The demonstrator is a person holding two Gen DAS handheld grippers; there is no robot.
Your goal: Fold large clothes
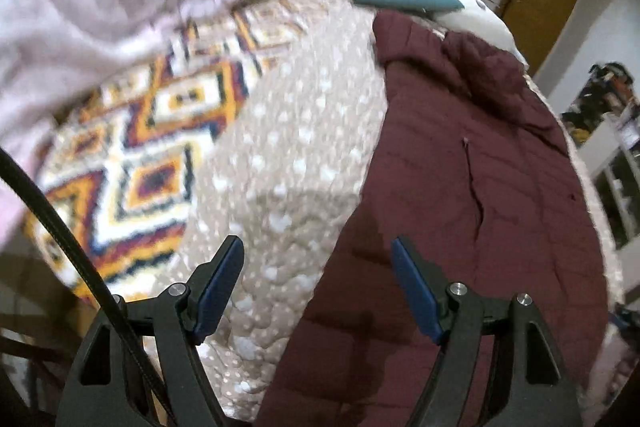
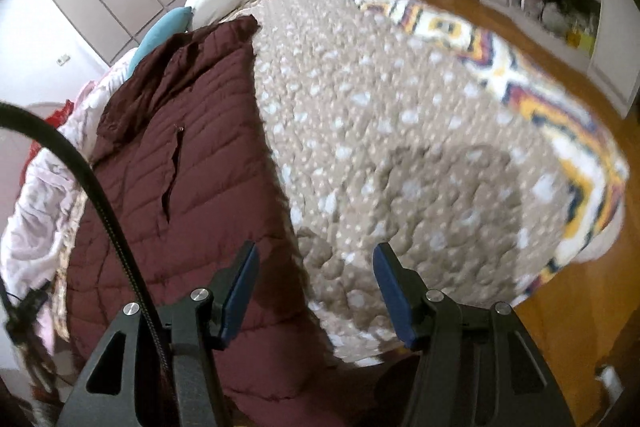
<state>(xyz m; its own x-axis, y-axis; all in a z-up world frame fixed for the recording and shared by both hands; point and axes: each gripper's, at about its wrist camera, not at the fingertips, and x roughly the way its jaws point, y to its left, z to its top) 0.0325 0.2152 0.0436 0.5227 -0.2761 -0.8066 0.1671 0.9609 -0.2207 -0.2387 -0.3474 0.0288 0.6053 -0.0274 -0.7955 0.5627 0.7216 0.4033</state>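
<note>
Both grippers, left (image 1: 318, 287) and right (image 2: 316, 293), wide open, empty; best to pinch the jacket's (image 2: 192, 187) near corners evenly.

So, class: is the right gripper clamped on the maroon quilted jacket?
No, the right gripper hangs open above the maroon quilted jacket, holding nothing.

quilted matt maroon jacket (image 2: 192, 163), nubby dotted bedspread (image 2: 392, 131), glossy wood floor (image 2: 560, 307)
</note>
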